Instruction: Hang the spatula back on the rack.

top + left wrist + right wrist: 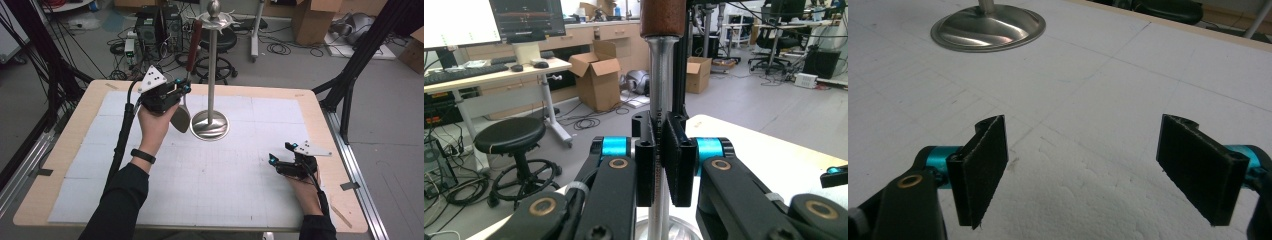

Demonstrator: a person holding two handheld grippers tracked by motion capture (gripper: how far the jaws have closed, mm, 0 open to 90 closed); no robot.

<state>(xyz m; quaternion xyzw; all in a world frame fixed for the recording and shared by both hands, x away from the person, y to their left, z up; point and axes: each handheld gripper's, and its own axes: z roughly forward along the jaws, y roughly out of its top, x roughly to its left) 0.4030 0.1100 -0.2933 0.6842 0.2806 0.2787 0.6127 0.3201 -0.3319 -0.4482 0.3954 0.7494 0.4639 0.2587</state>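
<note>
A: Left gripper [184, 90] is up at the far side of the desk [60, 150], fingers [674, 155] clamped on the metal neck of a spoon [181, 117], just below its brown wooden handle [194, 45].

B: And the spoon itself?

A: Upright, bowl down, just left of the stand [212, 75]. The handle's top reaches the hook ring at the stand's head, though I can't tell whether it's hooked there or free. The left gripper view shows the neck [660, 85] pinched squarely between the pads, with the stand's base [684, 230] below.

B: The other hand?

A: Right gripper [280, 156] rests low on the desk's right side, well apart from the stand, fingers [983, 165] spread wide with nothing between them. Its own view looks across the white mat to the base [988, 27].

B: So which step is this?

A: I'd call it the hanging step: spoon gripped at the rack, either going on or coming off. Next move needs a small, careful lift so the handle's end clears or catches a hook, keeping the spoon vertical so the bowl doesn't knock the pole.
</note>
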